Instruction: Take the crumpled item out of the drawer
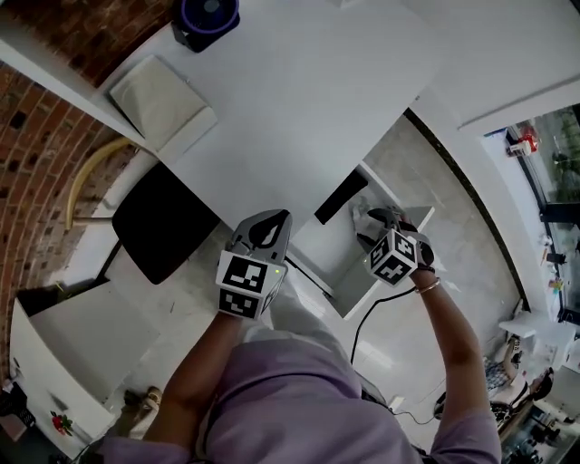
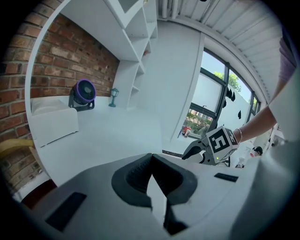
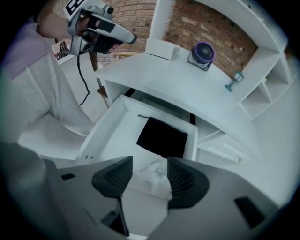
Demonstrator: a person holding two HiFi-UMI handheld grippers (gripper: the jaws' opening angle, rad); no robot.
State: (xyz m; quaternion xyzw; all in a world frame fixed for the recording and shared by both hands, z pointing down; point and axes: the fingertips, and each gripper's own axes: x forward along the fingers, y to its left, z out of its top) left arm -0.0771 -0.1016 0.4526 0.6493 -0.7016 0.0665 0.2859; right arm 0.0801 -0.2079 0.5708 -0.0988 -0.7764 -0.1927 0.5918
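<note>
A crumpled white item (image 3: 153,172) lies on the floor of the open white drawer (image 3: 110,129), in front of a flat black pouch (image 3: 162,137). My right gripper (image 3: 150,165) hovers over the drawer with its jaws wide open; in the right gripper view the crumpled item sits in the gap between them, and the pads do not press on it. In the head view the right gripper (image 1: 381,218) is over the drawer (image 1: 349,290), beside the black pouch (image 1: 341,198). My left gripper (image 1: 275,220) is held over the desk edge, shut, with nothing in it (image 2: 151,158).
The white desk (image 1: 299,100) carries a purple fan (image 1: 207,18) and a white box (image 1: 163,101). A black chair seat (image 1: 163,222) stands left of the person. A black cable (image 1: 362,322) hangs by the drawer. White shelves (image 2: 136,28) rise behind the desk.
</note>
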